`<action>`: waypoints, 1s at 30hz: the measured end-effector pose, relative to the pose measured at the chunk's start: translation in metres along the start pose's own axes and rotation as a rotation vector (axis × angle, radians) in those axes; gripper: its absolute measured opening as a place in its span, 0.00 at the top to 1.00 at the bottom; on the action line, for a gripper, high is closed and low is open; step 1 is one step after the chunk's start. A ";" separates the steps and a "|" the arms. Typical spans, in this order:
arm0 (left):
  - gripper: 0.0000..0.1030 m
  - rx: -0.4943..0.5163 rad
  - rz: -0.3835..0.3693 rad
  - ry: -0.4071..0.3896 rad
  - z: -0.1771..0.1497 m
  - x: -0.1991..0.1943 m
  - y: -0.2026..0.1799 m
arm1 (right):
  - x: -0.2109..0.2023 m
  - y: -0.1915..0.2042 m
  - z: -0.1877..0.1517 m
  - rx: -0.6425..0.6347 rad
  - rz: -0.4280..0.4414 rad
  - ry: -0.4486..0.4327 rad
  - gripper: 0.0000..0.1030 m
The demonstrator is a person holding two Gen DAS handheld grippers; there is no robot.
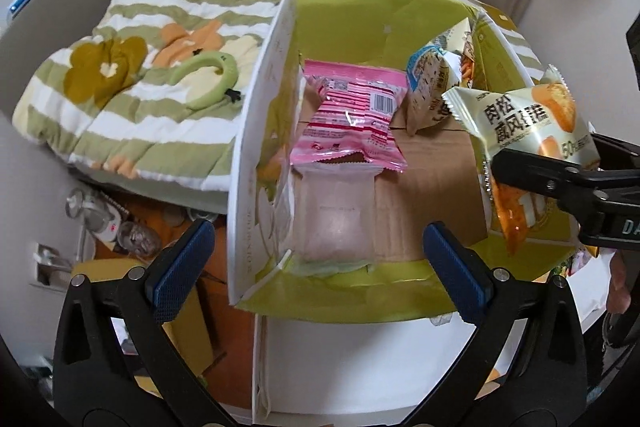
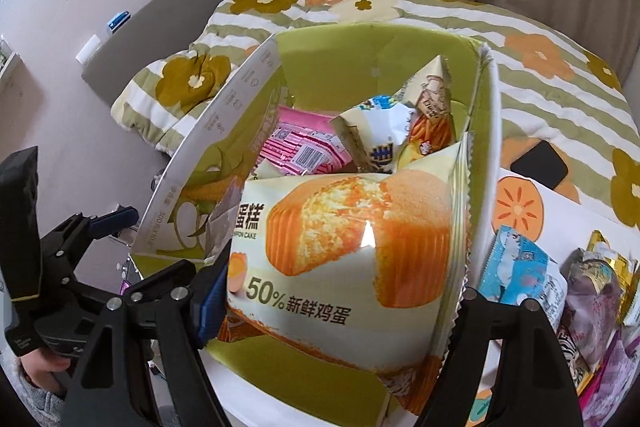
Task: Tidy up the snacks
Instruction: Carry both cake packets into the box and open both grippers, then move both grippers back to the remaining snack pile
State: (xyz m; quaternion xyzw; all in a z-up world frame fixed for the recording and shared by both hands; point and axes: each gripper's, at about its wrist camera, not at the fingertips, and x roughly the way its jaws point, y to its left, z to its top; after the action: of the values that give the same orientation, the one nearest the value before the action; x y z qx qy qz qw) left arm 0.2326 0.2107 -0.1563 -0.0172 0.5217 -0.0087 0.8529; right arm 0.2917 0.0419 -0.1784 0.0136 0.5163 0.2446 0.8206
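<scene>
We hold the left gripper (image 1: 320, 267) spread wide and empty over the box (image 1: 376, 7), above the pink packet (image 1: 352, 119) lying inside, while the right gripper (image 2: 336, 303) clamps the cake packet (image 2: 344, 247) at the box's right wall — more snacks (image 2: 560, 279) wait outside that wall, the quilt (image 1: 132, 75) behind.

Soft daylight, sharp focus, fisheye-bent dark corners.

Box (image 1: 360, 5) floor right half bare; pink packet (image 1: 352, 115) blocks left
</scene>
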 end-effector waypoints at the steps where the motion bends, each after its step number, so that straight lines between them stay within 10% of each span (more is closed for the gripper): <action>1: 0.00 0.002 0.003 -0.005 -0.001 -0.002 0.000 | 0.001 0.001 0.001 -0.001 0.003 0.002 0.27; 7: 0.00 -0.007 0.013 -0.010 -0.006 -0.006 0.001 | 0.002 0.000 -0.001 0.020 0.045 -0.059 0.00; 30: 0.00 0.029 -0.022 -0.126 -0.023 -0.061 -0.016 | -0.076 0.017 -0.036 0.012 -0.047 -0.200 0.00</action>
State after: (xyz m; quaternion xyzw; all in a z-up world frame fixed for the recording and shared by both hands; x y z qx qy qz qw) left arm 0.1842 0.1963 -0.1117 -0.0110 0.4666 -0.0245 0.8840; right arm 0.2278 0.0171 -0.1266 0.0308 0.4335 0.2196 0.8734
